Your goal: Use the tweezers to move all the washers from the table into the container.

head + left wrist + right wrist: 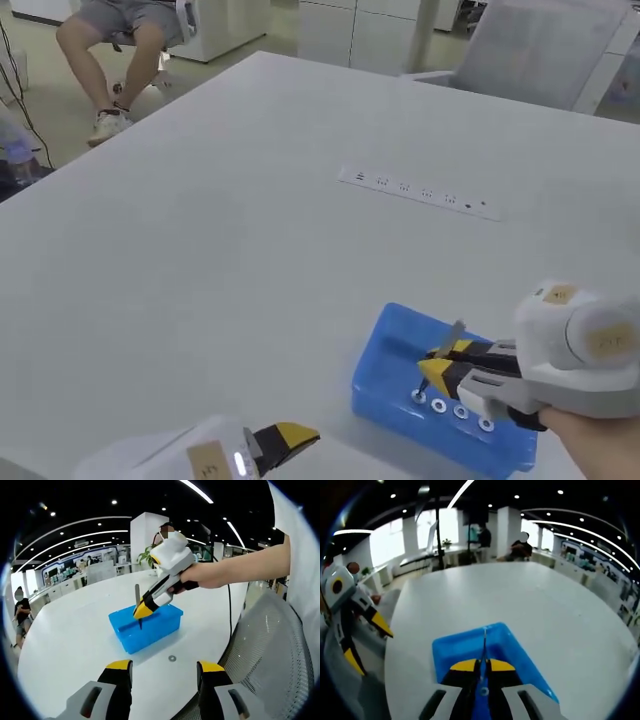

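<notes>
A blue container (395, 345) stands on the white table (200, 260) at the near right. Several washers (439, 405) lie in a row inside it, by its near wall. My right gripper (432, 368) hangs over the container, shut on metal tweezers (450, 338). In the left gripper view the tweezers (137, 597) point their tips down into the container (160, 630). One washer (172, 658) lies on the table in front of the container, just beyond my open left gripper (165, 672). In the head view the left gripper (290, 438) sits at the near edge.
A flush socket strip (420, 190) is set in the table's middle. A person sits at the far left (120, 40), off the table. A grey mesh chair (270, 650) stands close on the right of the left gripper view.
</notes>
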A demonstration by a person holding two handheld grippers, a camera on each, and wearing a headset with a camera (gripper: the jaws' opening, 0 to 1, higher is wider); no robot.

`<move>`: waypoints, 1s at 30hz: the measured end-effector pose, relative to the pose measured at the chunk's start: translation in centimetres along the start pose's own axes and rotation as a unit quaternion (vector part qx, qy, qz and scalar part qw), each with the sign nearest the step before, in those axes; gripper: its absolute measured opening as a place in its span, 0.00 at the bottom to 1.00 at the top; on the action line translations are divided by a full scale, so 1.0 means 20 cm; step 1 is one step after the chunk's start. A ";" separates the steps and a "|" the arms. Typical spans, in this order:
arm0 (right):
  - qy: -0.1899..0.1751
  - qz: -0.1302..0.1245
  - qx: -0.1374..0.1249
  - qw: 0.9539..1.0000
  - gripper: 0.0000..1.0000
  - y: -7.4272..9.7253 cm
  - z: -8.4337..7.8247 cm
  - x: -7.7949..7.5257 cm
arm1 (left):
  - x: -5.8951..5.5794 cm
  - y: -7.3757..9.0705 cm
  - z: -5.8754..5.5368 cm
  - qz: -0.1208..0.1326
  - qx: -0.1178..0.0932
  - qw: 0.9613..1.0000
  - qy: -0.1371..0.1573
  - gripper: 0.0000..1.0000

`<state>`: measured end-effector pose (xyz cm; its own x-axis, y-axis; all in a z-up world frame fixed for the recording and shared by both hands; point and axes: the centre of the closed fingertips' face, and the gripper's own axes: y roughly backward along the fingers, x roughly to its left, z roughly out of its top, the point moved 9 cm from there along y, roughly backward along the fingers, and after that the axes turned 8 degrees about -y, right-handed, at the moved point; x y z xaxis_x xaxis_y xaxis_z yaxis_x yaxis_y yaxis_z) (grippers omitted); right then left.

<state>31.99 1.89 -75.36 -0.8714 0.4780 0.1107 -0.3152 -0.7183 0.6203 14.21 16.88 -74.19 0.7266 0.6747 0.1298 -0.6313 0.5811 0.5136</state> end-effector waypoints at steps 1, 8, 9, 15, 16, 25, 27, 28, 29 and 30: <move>0.000 -0.001 -0.002 1.000 0.04 0.01 0.00 0.01 | 0.00 0.00 0.00 0.000 0.000 1.000 -0.001 0.50; 0.001 -0.001 -0.026 1.000 0.04 0.08 0.05 0.05 | 0.00 0.00 0.00 0.000 0.000 1.000 0.000 0.51; 0.001 0.000 -0.028 1.000 0.04 0.09 0.06 0.06 | 0.00 0.00 0.00 -0.001 0.000 1.000 0.000 0.51; -0.003 0.005 -0.051 0.999 0.04 0.16 0.09 0.11 | 0.00 0.00 0.00 -0.001 0.000 1.000 -0.001 0.51; -0.003 0.006 -0.053 0.999 0.04 0.17 0.09 0.11 | 0.00 0.00 0.00 -0.001 -0.001 1.000 -0.001 0.51; -0.009 0.030 -0.068 0.997 0.04 0.25 0.11 0.20 | 0.00 0.00 0.00 -0.002 0.000 1.000 -0.001 0.50; -0.017 0.044 -0.066 0.997 0.04 0.26 0.09 0.22 | 0.00 0.00 0.00 -0.002 0.001 1.000 -0.002 0.50; -0.022 0.051 -0.063 0.996 0.04 0.26 0.08 0.23 | 0.00 0.00 0.00 -0.003 0.000 1.000 -0.002 0.50; -0.022 0.053 -0.063 0.996 0.04 0.26 0.07 0.24 | 0.00 0.00 0.00 -0.003 0.000 1.000 -0.002 0.50; -0.021 0.057 -0.059 0.996 0.04 0.25 0.06 0.25 | 0.00 0.00 0.00 -0.003 0.001 1.000 -0.002 0.50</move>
<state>26.44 1.27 -70.71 -0.8877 0.4099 0.2095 -0.2599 -0.8219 0.5068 14.16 16.82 -74.25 0.7318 0.6692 0.1291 -0.6258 0.5847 0.5162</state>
